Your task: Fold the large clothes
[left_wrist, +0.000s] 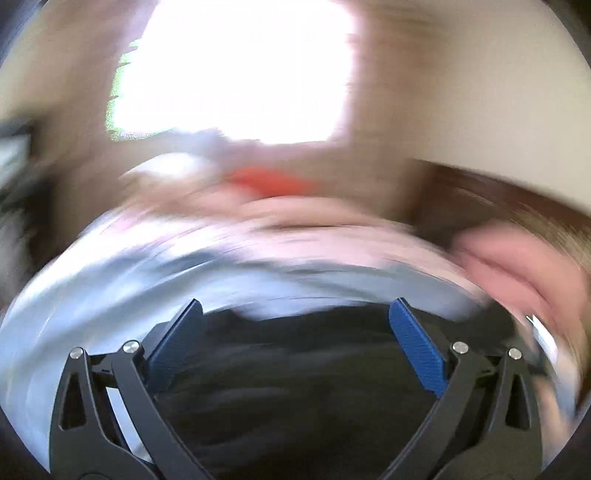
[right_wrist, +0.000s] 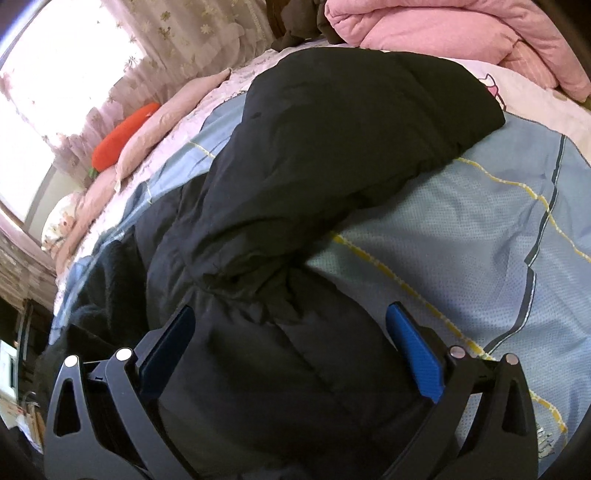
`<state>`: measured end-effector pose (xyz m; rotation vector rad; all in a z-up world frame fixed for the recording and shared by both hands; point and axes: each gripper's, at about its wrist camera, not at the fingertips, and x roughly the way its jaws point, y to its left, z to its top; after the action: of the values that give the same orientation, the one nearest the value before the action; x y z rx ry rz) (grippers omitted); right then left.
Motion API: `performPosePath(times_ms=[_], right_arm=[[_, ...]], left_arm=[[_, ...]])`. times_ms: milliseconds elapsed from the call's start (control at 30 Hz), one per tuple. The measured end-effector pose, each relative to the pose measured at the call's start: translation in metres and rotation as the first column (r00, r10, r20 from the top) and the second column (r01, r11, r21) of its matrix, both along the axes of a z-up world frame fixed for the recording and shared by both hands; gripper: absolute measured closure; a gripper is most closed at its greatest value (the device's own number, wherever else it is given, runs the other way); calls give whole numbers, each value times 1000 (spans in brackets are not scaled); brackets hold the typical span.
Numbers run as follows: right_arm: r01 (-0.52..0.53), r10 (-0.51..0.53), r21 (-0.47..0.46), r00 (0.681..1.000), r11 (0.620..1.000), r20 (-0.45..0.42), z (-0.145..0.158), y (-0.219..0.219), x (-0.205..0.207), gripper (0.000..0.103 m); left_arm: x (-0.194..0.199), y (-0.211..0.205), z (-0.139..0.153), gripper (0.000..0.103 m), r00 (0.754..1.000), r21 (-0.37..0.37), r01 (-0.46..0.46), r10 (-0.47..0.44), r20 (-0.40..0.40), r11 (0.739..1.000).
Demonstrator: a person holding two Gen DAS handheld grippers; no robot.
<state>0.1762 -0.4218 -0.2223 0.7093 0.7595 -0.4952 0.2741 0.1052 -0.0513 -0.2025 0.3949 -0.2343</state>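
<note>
1. Right gripper [right_wrist: 291, 339]: fingers spread wide, blue pads facing each other, nothing pinched. The left finger [right_wrist: 168, 350] and right finger [right_wrist: 415, 354] straddle the near end of a black puffer jacket [right_wrist: 314, 177].
2. Jacket position: lies on a light blue bedsheet [right_wrist: 461, 240] with yellow and dark stripes, spread over a bed. Its near bulk fills the gap between the right gripper's fingers and runs beyond the fingertips.
3. Jacket axis: in the right wrist view the long axis runs from between the fingers away and up to the right; the far end sits well beyond the right fingertip, toward a folded pink quilt [right_wrist: 443, 33]. A quilted fold lies on top, its edge ending just ahead of the fingertips. More dark fabric spills out past the left finger.
4. Beyond the left finger, at the far bed edge: an orange carrot-shaped plush [right_wrist: 122, 136] beside a long pink pillow [right_wrist: 173, 114], with a floral curtain [right_wrist: 177, 40] and bright window behind.
5. Left gripper [left_wrist: 295, 321]: fingers spread apart, nothing pinched. View heavily motion-blurred.
6. Left wrist view: black fabric [left_wrist: 295, 369], apparently the same jacket, lies between the fingers and reaches to the fingertips; its orientation cannot be told through the blur. Pale blue sheet [left_wrist: 92, 295] lies outside the left finger and past the tips; an orange smear [left_wrist: 269, 181] and a pink mass [left_wrist: 517, 258] sit farther off.
</note>
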Motion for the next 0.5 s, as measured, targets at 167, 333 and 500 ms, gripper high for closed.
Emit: performPosePath(times_ms=[167, 333, 500], right_arm=[[-9, 5, -74, 999, 997, -50, 0, 10, 5, 1], [8, -5, -131, 1000, 991, 23, 26, 27, -5, 1], [-186, 219, -148, 943, 971, 252, 99, 120, 6, 1]], left_arm=[[29, 92, -98, 2, 946, -242, -266, 205, -250, 933], [45, 74, -173, 2, 878, -132, -252, 169, -448, 959], [48, 80, -179, 2, 875, -109, -254, 181, -449, 961]])
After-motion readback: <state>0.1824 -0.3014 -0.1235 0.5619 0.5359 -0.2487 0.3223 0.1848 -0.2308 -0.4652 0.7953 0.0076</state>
